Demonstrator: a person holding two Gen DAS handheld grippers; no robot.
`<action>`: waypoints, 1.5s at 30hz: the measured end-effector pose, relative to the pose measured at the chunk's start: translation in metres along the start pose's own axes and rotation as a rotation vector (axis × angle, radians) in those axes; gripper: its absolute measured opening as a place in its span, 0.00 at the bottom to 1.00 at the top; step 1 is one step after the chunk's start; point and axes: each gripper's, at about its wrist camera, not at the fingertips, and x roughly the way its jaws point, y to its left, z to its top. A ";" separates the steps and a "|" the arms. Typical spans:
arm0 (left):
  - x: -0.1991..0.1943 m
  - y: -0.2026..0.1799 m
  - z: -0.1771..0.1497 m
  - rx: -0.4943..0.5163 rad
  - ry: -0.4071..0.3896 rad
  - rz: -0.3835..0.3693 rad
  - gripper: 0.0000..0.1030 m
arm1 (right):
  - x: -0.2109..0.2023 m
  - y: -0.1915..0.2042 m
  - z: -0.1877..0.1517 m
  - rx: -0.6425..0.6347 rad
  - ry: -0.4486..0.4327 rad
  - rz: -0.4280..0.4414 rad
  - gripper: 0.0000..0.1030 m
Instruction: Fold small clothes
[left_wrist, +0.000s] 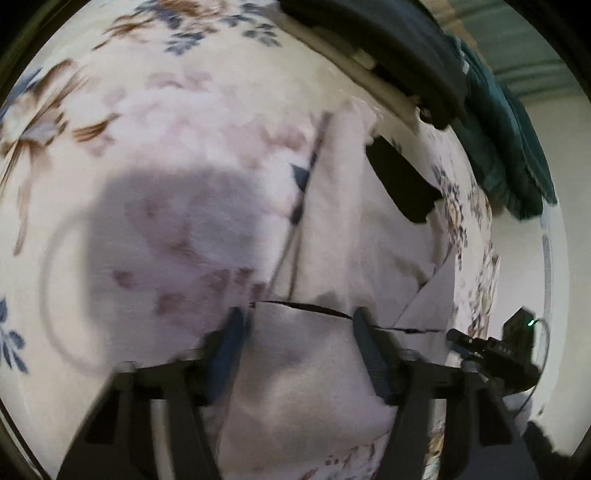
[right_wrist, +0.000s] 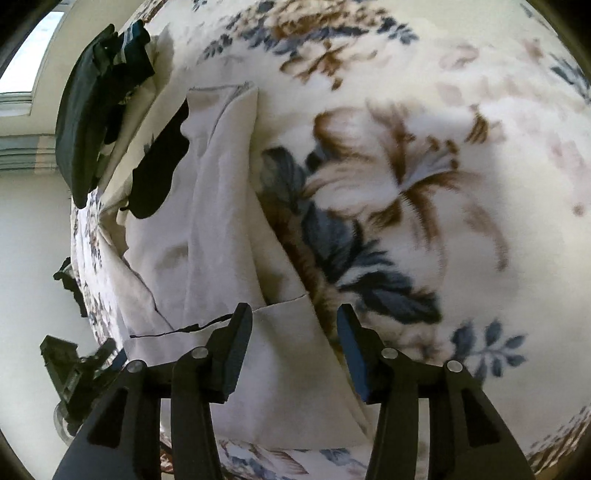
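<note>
White garment lies on the floral blanket, partly folded lengthwise, near hem right under both my grippers. In the right view the garment runs away from me as a long strip with a doubled edge along its right side.

Left gripper: fingers wide, cloth between them, not pinched. Right gripper: fingers wide too, straddling the near right corner, nothing held.

Handling guess: thin woven cotton, light, limp, no stiffness; it'll sag and drag if lifted by one point. Fleecy blanket will likely grab it, so lift, don't slide.

Grip plan: pinch both near corners at the hem, through all layers, keeping tension between the grippers. A black item and a dark pile sit at the far end, so watch clearance.
</note>
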 end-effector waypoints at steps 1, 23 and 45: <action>0.001 -0.004 -0.001 0.024 0.011 0.016 0.01 | -0.002 0.004 -0.002 -0.023 -0.012 -0.029 0.07; -0.011 0.007 0.047 -0.032 -0.052 -0.016 0.57 | -0.009 0.022 0.017 0.017 -0.031 -0.095 0.34; 0.107 -0.065 0.197 0.310 0.038 0.435 0.61 | 0.035 0.118 0.192 -0.203 -0.006 -0.214 0.49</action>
